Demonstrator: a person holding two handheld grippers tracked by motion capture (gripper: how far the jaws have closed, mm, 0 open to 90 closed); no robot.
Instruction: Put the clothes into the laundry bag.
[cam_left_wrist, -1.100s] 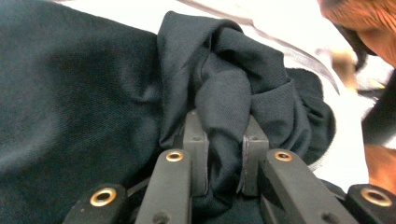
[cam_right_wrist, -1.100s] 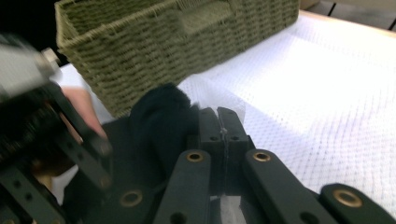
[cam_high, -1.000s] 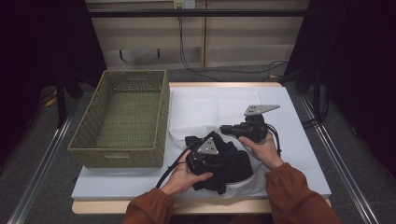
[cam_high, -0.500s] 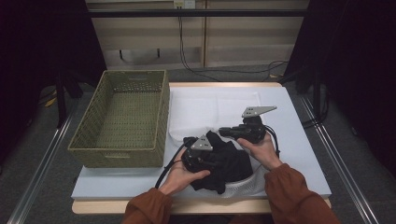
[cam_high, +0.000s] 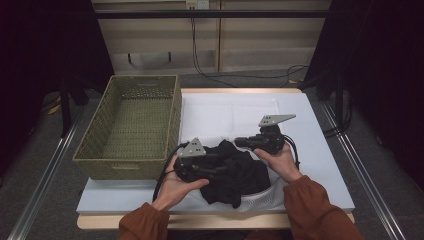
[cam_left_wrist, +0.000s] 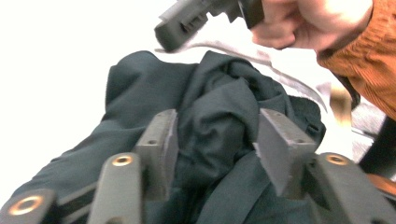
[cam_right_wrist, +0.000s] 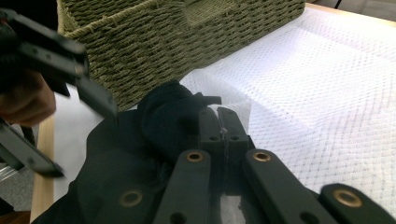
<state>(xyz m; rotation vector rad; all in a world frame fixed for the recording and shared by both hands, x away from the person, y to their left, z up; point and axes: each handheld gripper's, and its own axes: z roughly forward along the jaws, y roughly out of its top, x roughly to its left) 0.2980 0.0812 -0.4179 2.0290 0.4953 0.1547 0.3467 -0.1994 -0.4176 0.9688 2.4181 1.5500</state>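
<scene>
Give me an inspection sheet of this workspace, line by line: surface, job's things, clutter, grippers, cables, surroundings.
Surface: white board on a wooden table.
Job's things: black garment bunched on white mesh bag.
Clutter: empty woven basket at the left.
Grippers: left gripper has just been opening, astride the garment; right gripper shut on the mesh bag's edge.
Cables: black cable trails from the left gripper.
Surroundings: dark curtains, pale wall panel.
</scene>
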